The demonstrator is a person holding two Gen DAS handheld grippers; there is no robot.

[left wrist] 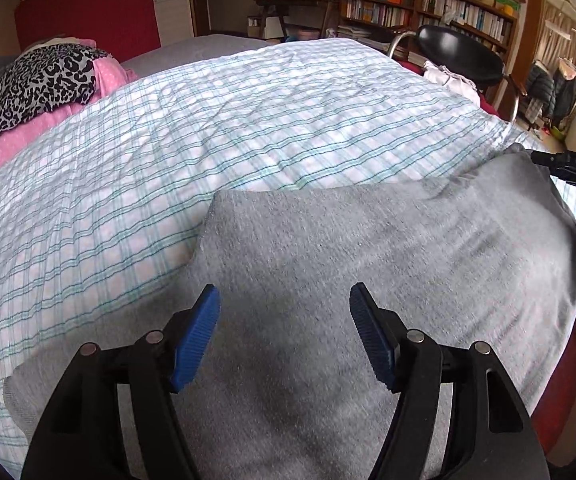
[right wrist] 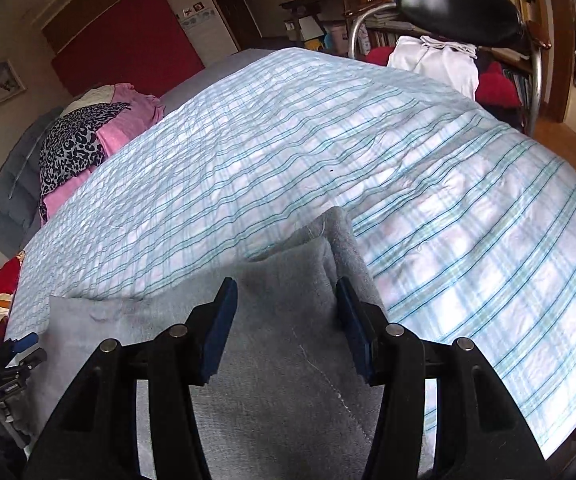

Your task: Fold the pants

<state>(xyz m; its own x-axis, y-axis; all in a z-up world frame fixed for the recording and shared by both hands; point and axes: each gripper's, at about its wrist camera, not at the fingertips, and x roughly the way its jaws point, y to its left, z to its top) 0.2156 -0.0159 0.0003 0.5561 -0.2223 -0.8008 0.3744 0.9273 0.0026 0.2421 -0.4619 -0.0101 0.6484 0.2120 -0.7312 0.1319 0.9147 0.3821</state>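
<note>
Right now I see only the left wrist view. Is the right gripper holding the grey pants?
Observer: No. The right gripper is open, and the grey pants lie loose under it.
Operator: Are the layers even at that end?
Observer: No. An under layer pokes out past the top layer, onto the checked blanket.
Operator: Is anything at the blanket's left edge?
Observer: Yes, a red patterned clothes pile.

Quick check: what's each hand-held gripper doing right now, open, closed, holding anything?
Left hand-held gripper: open, holding nothing, over the grey pants.
Right hand-held gripper: open, holding nothing, over the grey pants near their edge.
</note>
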